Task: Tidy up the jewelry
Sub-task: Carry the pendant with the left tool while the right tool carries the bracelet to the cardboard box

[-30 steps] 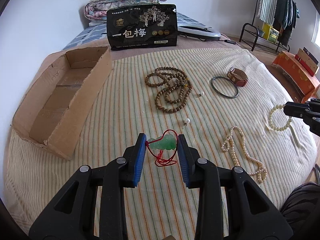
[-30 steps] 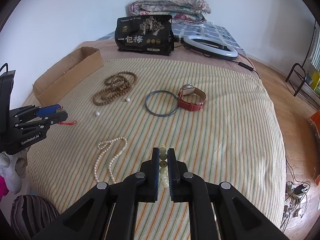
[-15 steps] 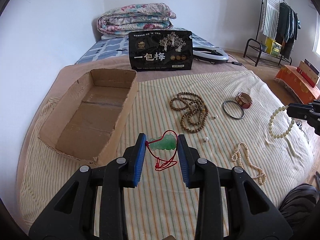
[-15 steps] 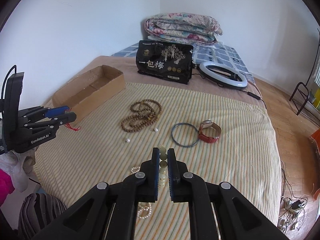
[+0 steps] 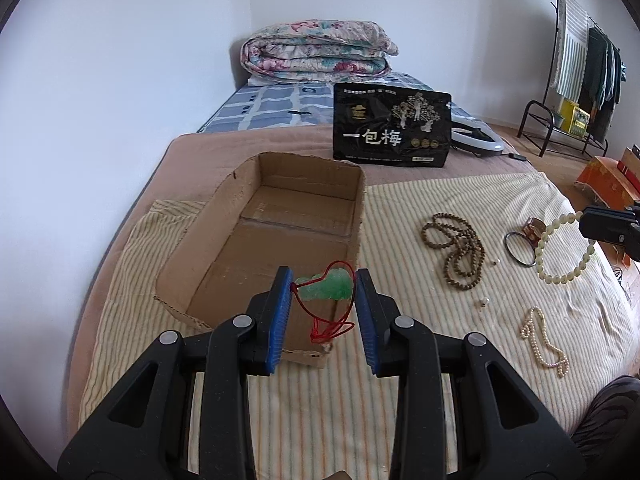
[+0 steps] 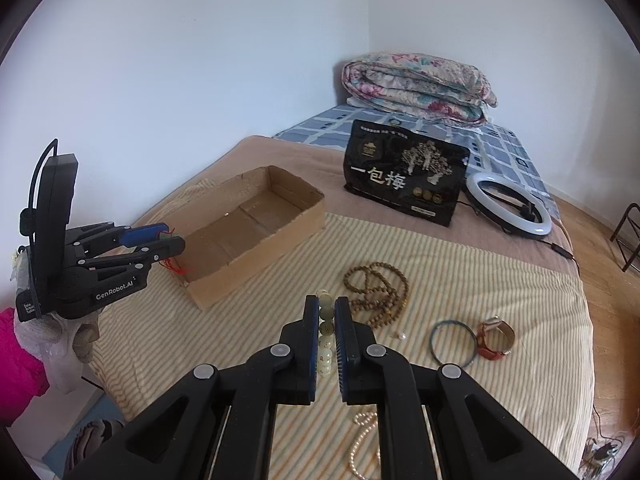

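My left gripper (image 5: 323,280) is shut on a green jade pendant (image 5: 326,287) with a red cord and holds it in the air at the near end of the open cardboard box (image 5: 224,200). My right gripper (image 6: 327,312) is shut on a pale bead bracelet (image 6: 326,312), which hangs as a loop in the left wrist view (image 5: 560,264). On the striped cloth lie a brown bead necklace (image 6: 378,292), a pearl necklace (image 5: 544,340), a dark bangle (image 6: 454,342) and a red-strap watch (image 6: 496,340). The left gripper also shows in the right wrist view (image 6: 168,240).
A black snack bag (image 5: 392,132) stands behind the box. A ring light (image 6: 508,204) lies beside it, and a folded quilt (image 5: 316,54) lies at the back. Two loose pearls (image 5: 485,301) lie on the cloth. A clothes rack (image 5: 580,80) stands far right.
Both grippers have risen and swung left toward the box with their loads. The pendant now hangs at the box's near end; the bracelet is lifted off the cloth.
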